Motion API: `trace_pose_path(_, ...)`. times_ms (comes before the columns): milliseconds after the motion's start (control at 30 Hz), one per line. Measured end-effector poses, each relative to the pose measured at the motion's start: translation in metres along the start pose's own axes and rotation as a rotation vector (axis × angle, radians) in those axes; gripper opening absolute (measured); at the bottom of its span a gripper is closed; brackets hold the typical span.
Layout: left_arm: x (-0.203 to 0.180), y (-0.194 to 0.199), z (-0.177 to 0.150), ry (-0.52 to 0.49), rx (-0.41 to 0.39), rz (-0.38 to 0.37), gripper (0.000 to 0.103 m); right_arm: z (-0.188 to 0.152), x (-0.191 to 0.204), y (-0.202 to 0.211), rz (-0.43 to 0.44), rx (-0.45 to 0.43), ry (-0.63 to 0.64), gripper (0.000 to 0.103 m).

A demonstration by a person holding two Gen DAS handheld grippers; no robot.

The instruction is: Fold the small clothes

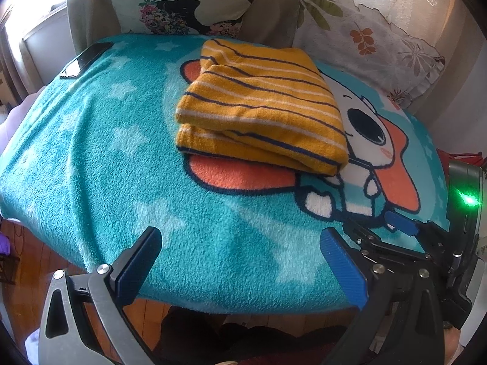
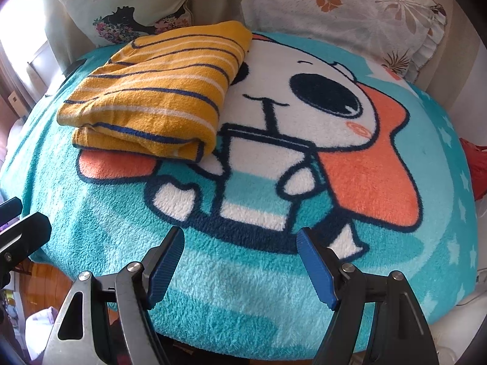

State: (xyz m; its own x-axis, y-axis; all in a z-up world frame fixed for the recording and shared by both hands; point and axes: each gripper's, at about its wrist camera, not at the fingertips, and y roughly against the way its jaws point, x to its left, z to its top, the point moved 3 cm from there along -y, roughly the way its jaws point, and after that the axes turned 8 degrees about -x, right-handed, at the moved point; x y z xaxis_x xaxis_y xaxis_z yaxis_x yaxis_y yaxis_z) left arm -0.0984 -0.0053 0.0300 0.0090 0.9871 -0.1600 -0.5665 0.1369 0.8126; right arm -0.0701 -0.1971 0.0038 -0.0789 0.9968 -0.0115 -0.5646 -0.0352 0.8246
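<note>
Yellow striped shirt (image 1: 258, 106) lies folded on teal fleece blanket (image 1: 91, 158), well ahead of both grippers, touched by neither. Left gripper (image 1: 243, 267): fingers (image 1: 140, 264) spread wide, nothing between them, only blanket edge under the gap; shirt sits straight beyond the gap. Right gripper (image 2: 240, 264): fingers (image 2: 166, 266) wide too, empty, hovering over blanket's near edge; shirt (image 2: 152, 91) is ahead and off to the left of its left finger. Cartoon print (image 2: 304, 127) lies just ahead of right fingers. Phone (image 1: 85, 59) far ahead-left of left gripper, at blanket corner. Pillows (image 2: 334, 9) behind shirt.
</note>
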Motion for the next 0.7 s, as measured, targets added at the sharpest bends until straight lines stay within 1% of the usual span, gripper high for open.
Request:
trace_pose_path(167, 0.016, 0.003, 0.001, 0.037, -0.002, 0.02, 0.103, 0.004, 0.009, -0.006, 0.017, 0.008, 0.01, 0.081)
trace_pose_path(467, 0.035, 0.002, 0.005, 0.058, 0.004, 0.046, 0.103, 0.012, 0.034, -0.013, 0.037, 0.008, 0.056, 0.081)
trace_pose_path(700, 0.04, 0.0, 0.015, 0.036, 0.001, 0.041, 0.103, 0.02, 0.037, -0.014, 0.029, -0.001, 0.046, 0.081)
